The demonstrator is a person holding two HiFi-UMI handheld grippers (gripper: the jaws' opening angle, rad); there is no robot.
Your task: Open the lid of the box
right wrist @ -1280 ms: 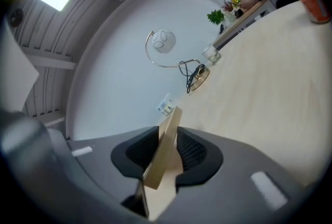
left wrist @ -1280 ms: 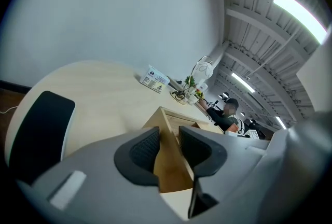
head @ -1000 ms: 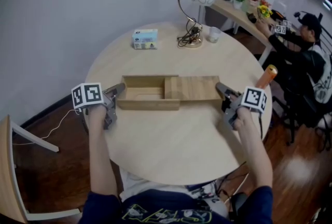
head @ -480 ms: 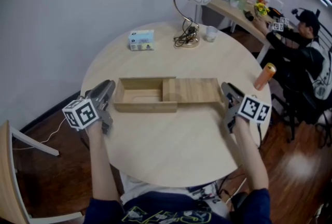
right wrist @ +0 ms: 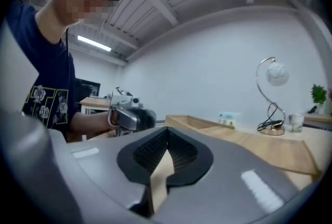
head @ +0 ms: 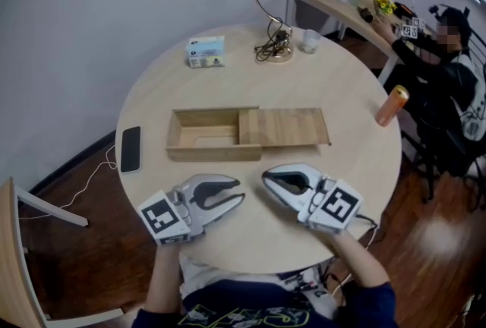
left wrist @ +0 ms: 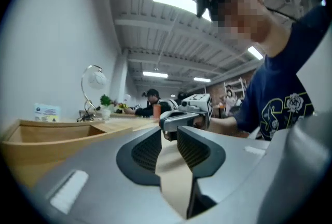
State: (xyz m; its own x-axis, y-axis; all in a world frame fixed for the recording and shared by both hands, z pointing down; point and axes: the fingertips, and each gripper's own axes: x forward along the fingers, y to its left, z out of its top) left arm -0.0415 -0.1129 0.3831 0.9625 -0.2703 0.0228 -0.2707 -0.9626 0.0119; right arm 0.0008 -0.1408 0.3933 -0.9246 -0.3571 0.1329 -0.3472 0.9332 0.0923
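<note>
The wooden box (head: 199, 152) lies in the middle of the round table (head: 357, 167). Its sliding lid (head: 285, 127) is pushed to the right, so the left half (head: 205, 138) is uncovered and looks empty. Both grippers rest near the table's front edge, apart from the box, tips pointing at each other. My left gripper (head: 237, 192) is open with nothing between its pads (left wrist: 145, 149). My right gripper (head: 267, 178) is shut, its pads (right wrist: 155, 151) meeting on nothing. The box edge (left wrist: 52, 137) shows in the left gripper view, and its wall (right wrist: 207, 124) in the right gripper view.
A black phone (head: 130, 149) lies at the table's left edge. At the back stand a tissue box (head: 206, 52), a lamp (head: 285, 7) and a glass (head: 310, 40). An orange can (head: 392, 105) stands at the right edge. A chair (head: 19, 243) is left; a person (head: 444, 68) sits far right.
Both grippers left the box's ends and came back to the table's front edge, turning tip to tip. The right jaws closed. The box and lid stayed put.
</note>
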